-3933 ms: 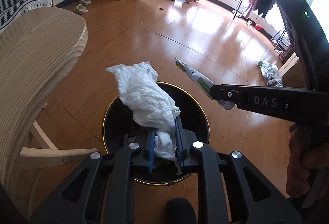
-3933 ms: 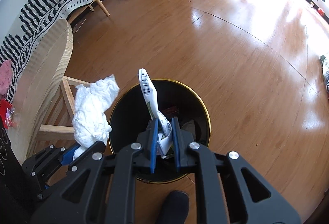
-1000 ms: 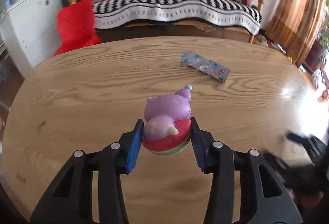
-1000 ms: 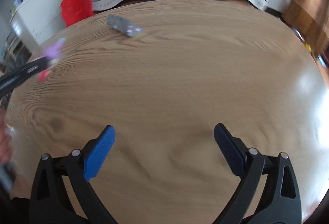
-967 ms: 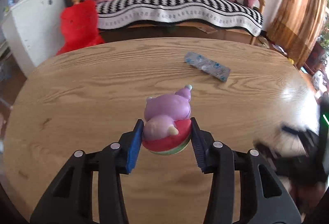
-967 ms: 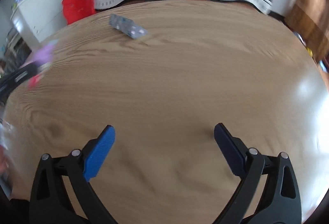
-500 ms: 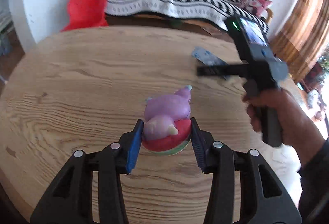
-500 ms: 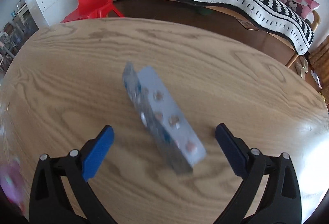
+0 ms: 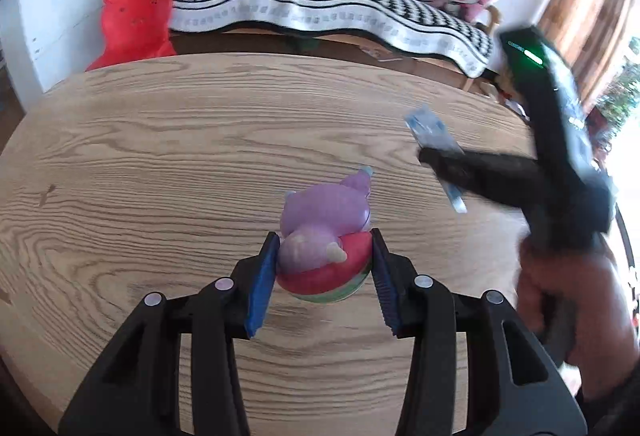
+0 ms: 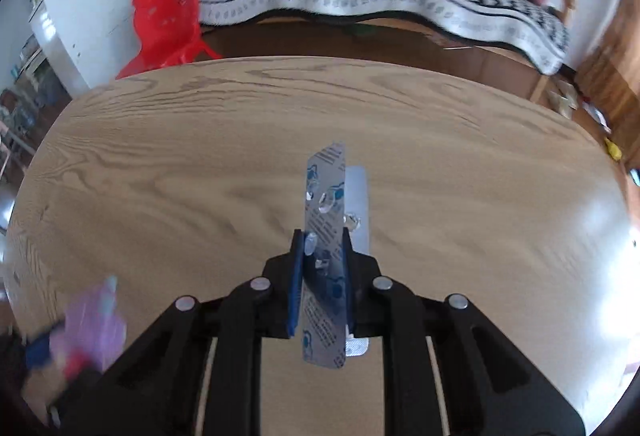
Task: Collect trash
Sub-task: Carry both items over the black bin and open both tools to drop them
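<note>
Across the whole lower view lies the round light-wood counter (image 10: pixel 168 172), and behind it stands a sofa under a black-and-white striped blanket (image 9: pixel 320 8), with a red plastic child's chair (image 9: pixel 136 20) at its left end. On the left side, the left gripper (image 9: pixel 324 272) holds a purple toy animal on a red-and-green watermelon base (image 9: pixel 324 248); its blue fingers (image 9: pixel 262 288) press on both sides of the base, just above the wood. The right gripper (image 10: pixel 322 276) has just been closing, and its fingers now stand narrow on a silver-blue blister pack of pills (image 10: pixel 326 236), lifted clear of the counter. I judge both pieces are now picked up, so carrying them to the bin is what remains.
</note>
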`<state>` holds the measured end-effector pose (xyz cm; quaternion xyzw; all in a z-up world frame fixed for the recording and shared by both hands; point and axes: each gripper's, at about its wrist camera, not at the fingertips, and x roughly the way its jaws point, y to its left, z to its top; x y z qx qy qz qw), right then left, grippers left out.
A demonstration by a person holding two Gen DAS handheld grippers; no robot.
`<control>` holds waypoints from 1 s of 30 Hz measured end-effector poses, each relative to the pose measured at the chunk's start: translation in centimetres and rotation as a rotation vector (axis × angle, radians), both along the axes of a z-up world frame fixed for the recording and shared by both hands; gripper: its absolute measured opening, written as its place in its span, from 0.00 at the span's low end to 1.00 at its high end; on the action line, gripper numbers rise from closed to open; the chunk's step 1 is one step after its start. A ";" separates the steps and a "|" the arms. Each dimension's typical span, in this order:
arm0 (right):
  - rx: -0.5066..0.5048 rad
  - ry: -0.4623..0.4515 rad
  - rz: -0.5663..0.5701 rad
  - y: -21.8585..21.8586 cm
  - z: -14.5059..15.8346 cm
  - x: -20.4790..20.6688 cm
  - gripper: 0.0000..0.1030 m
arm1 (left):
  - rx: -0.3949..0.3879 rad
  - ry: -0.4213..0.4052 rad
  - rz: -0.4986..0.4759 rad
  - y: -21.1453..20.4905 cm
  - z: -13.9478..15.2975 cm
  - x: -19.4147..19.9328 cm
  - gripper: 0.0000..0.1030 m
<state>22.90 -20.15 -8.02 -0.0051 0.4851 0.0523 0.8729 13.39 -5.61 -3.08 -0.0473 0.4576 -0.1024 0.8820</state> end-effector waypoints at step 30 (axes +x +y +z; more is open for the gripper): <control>0.138 0.096 -0.817 -38.9 -9.2 -44.2 0.17 | 0.048 -0.051 -0.852 -37.6 -5.6 -23.5 0.43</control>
